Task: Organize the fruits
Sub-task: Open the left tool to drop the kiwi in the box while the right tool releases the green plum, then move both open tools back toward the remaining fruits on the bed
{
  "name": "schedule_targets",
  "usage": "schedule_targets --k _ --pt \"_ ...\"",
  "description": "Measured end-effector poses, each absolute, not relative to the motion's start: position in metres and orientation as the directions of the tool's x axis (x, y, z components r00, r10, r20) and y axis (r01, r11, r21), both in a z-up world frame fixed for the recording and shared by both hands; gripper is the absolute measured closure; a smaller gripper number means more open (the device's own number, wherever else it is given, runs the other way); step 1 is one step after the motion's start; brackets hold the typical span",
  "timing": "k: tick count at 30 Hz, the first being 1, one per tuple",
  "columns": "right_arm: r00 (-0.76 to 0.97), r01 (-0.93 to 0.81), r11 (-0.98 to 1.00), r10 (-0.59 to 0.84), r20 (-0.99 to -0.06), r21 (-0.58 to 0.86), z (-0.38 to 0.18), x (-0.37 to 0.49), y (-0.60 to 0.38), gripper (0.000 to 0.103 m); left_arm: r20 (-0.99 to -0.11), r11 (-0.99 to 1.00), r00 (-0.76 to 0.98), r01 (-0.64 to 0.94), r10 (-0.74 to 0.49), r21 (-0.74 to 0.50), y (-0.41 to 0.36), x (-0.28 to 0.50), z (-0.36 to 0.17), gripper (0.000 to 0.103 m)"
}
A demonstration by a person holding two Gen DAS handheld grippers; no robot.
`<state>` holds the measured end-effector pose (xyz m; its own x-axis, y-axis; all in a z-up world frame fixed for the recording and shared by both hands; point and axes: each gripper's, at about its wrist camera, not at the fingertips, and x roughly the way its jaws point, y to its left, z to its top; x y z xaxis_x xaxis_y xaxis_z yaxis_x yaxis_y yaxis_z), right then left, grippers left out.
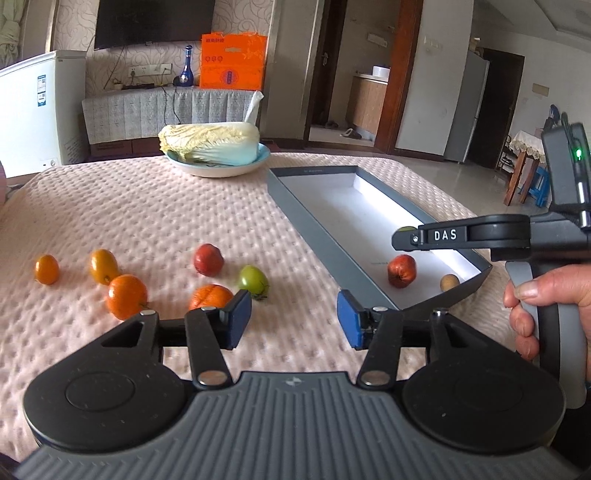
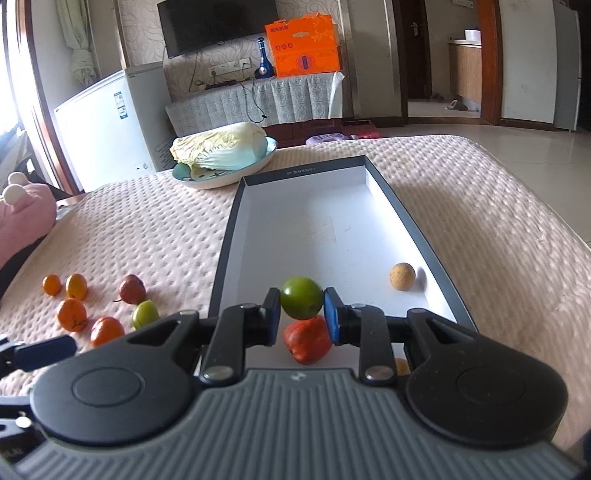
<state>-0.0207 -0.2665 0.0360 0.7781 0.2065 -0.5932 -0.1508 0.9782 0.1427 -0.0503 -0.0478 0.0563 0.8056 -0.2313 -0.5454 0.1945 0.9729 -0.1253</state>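
Right wrist: right gripper (image 2: 301, 314) clamps a smooth round green fruit (image 2: 301, 303); left gripper (image 1: 294, 317) gapes.

A pale napa cabbage (image 1: 210, 142) lies on its side in a light blue dish (image 1: 258, 159) at the far end of the pink quilted table cover (image 1: 140, 206). Behind stand a white freezer chest (image 1: 35, 110), a wall-mounted television (image 1: 153, 22), an orange carton (image 1: 233, 61) and a blue bottle (image 1: 187, 68). At the left edge sits what may be a pink plush toy (image 2: 24, 210).
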Motion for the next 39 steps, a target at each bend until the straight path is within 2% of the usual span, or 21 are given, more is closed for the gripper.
schedule_targets --k 13,15,20,31,39 --pt "0.806 -0.060 0.990 0.123 -0.578 0.128 0.034 -0.013 -0.257 0.073 -0.529 0.982 0.830 0.117 -0.179 -0.150 -0.002 -0.055 0.063 0.045" --pt "0.811 -0.049 0.990 0.117 -0.573 0.133 0.034 -0.013 -0.257 0.065 -0.529 0.984 0.832 0.103 -0.167 -0.148 0.005 -0.056 0.063 0.045" --pt "0.825 -0.025 0.990 0.098 -0.556 0.138 0.036 -0.014 -0.256 0.064 -0.527 0.986 0.839 0.064 -0.138 -0.156 0.024 -0.058 0.064 0.045" --pt "0.848 -0.074 0.984 0.147 -0.509 0.160 0.043 -0.020 -0.247 0.064 -0.528 0.986 0.844 0.012 -0.099 -0.165 0.041 -0.055 0.064 0.045" --pt "0.870 -0.176 0.968 0.238 -0.433 0.179 0.058 -0.031 -0.245 0.064 -0.536 0.986 0.841 -0.026 -0.068 -0.166 0.046 -0.047 0.061 0.045"
